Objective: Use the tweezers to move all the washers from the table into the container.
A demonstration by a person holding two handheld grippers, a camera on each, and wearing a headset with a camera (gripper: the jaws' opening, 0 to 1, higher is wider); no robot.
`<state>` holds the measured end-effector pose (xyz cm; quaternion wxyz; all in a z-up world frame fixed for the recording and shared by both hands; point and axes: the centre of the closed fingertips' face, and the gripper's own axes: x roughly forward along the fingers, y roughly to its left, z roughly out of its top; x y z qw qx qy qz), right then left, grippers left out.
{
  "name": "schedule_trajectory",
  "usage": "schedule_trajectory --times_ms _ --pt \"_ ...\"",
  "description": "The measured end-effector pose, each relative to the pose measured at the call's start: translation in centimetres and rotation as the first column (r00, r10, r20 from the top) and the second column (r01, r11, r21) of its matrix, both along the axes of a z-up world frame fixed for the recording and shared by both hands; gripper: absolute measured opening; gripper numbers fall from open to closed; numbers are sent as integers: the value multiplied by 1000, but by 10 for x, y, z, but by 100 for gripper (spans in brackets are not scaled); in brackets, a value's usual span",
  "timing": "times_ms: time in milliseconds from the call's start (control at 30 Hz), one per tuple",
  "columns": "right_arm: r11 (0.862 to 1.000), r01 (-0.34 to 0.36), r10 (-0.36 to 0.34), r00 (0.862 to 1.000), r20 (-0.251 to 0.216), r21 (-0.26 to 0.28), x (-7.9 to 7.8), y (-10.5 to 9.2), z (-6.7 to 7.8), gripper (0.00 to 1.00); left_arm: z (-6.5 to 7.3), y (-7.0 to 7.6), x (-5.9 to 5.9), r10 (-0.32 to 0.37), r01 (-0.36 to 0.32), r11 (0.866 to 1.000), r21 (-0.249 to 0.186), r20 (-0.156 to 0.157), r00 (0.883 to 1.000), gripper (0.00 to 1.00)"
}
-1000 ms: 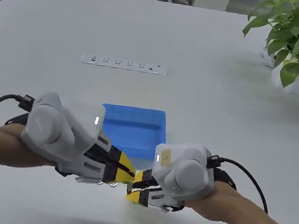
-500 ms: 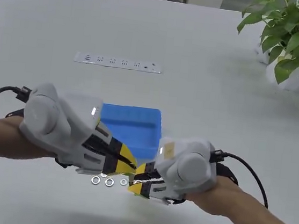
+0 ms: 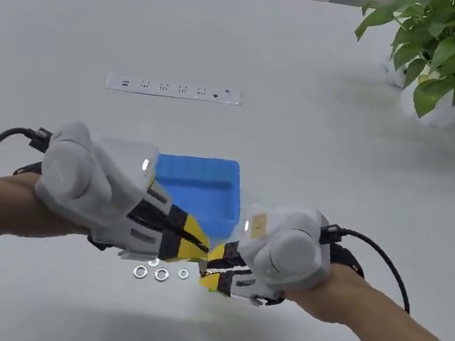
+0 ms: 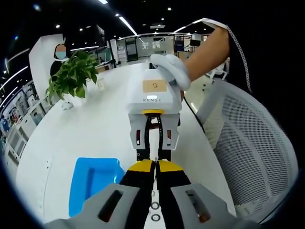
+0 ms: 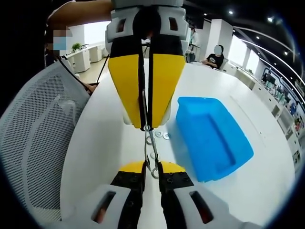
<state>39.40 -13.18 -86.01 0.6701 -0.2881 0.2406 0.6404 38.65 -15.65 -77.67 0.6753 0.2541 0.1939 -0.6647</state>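
Note:
Thin metal tweezers [image 5: 147, 136] run from the shut yellow jaws of my left gripper [image 5: 147, 125] down into the shut jaws of my right gripper [image 5: 151, 168]. The two grippers meet tip to tip just above the table, left gripper [image 3: 196, 247] and right gripper [image 3: 214, 273]. In the left gripper view my own jaws [image 4: 155, 165] are closed and face the right gripper [image 4: 153, 143]. Three washers [image 3: 161, 274] lie in a row on the table under the left gripper, and washers [image 5: 162, 135] lie beside the tweezers. The blue container [image 3: 199, 189] sits just behind the grippers, open side up.
A white power strip [image 3: 173, 90] lies farther back on the grey table [image 3: 312, 147]. A potted plant [image 3: 438, 55] stands at the back right. A mesh office chair [image 4: 248, 143] is at the table's near edge. Cables trail from both grippers.
The grippers stay tip to tip. The left gripper has lifted slightly, and the three washers that it hid a second ago now show on the table. The head camera has tilted a little.

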Motion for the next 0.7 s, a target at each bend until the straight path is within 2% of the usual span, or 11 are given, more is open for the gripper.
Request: schedule_trajectory --times_ms 500,700 --pt "1000 10 -10 1000 -26 -4 3 -2 -11 13 -10 -3 4 -7 7 1000 7 -28 1000 5" --pt "1000 12 -12 999 -30 -5 4 -3 -13 12 -9 -5 8 6 -6 1000 -11 -38 999 5"
